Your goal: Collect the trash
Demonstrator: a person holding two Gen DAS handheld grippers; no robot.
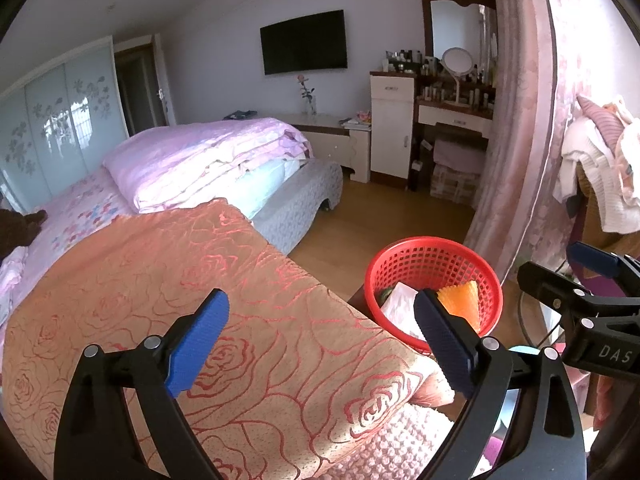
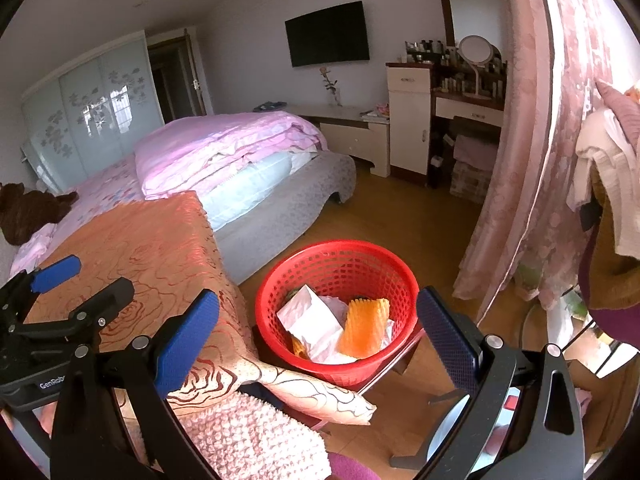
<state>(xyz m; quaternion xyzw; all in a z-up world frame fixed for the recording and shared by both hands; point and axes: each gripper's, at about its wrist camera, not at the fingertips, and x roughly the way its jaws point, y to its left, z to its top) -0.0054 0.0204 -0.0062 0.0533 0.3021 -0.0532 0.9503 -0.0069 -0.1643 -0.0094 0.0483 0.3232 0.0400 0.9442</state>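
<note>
- Both grippers are being held wide open with nothing gripped: left gripper (image 1: 320,340) is being hovered above the rose-patterned orange cover (image 1: 180,300), right gripper (image 2: 320,344) is being aimed over the red basket (image 2: 340,252)
- Red basket is being carried on a small dark stand (image 2: 404,352), just off the near right edge of the orange cover, rim up and apparently clear for dropping trash in
- Trash is already being held inside the basket: white crumpled paper (image 2: 308,316) and an orange foam net sleeve (image 2: 364,324) leaning against the basket's near wall
- No loose trash is being seen on the cover or on the floor (image 2: 400,216) in either view; judged that collection is mostly done or the next piece is out of frame
- Jaws are probably being kept spread because the last item is released and nothing is lined up between the pads (image 1: 200,340)
- Pink knit fabric (image 2: 248,440) is being draped under the near edge of the cover; snagging risk if a gripper is lowered there
</note>
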